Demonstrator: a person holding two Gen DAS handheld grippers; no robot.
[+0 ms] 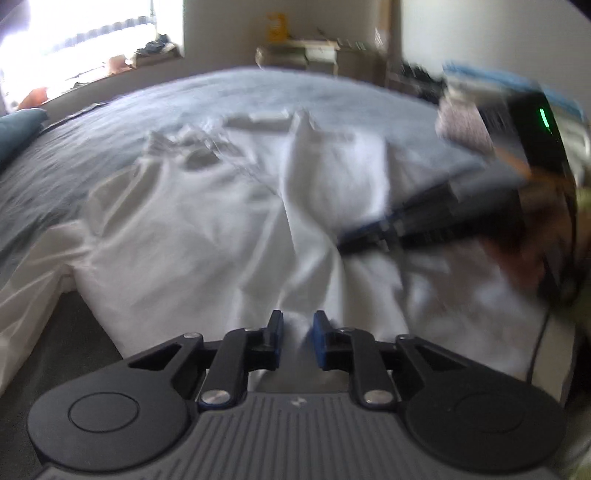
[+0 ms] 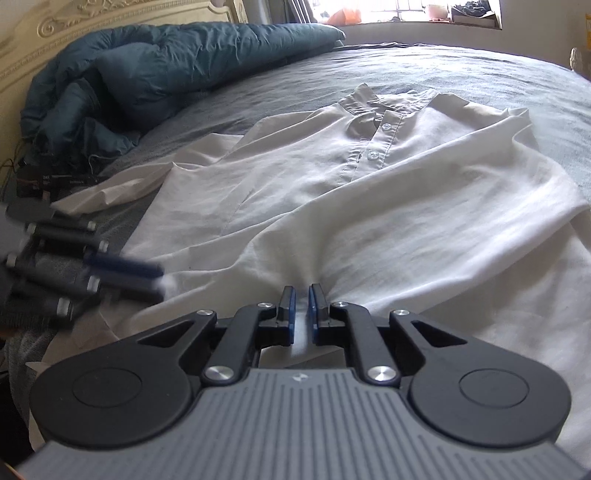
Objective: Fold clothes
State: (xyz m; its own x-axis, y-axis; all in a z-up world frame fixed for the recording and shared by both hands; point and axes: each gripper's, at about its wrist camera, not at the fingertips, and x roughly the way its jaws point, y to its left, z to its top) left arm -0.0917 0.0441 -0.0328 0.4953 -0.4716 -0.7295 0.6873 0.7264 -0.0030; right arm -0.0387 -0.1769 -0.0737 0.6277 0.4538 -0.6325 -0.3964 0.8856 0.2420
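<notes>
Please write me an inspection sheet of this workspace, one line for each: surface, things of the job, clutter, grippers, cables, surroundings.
Surface: bed covered with a grey-blue sheet, lightly wrinkled.
Job's things: one white shirt, buttoned, spread collar-away and creased; one sleeve lies out to the left.
Clutter: teal duvet bunched by the headboard; small dark items beside it, unclear.
Grippers: right gripper shut on a pinch of shirt fabric; left gripper also pinching fabric at the near edge, view blurred.
Cables: thin dark cable beside the bed.
Surroundings: bright window, wooden desk by the far wall.

white shirt [image 2: 332, 192] | buttoned, collar up | rumpled, spread on bed
</notes>
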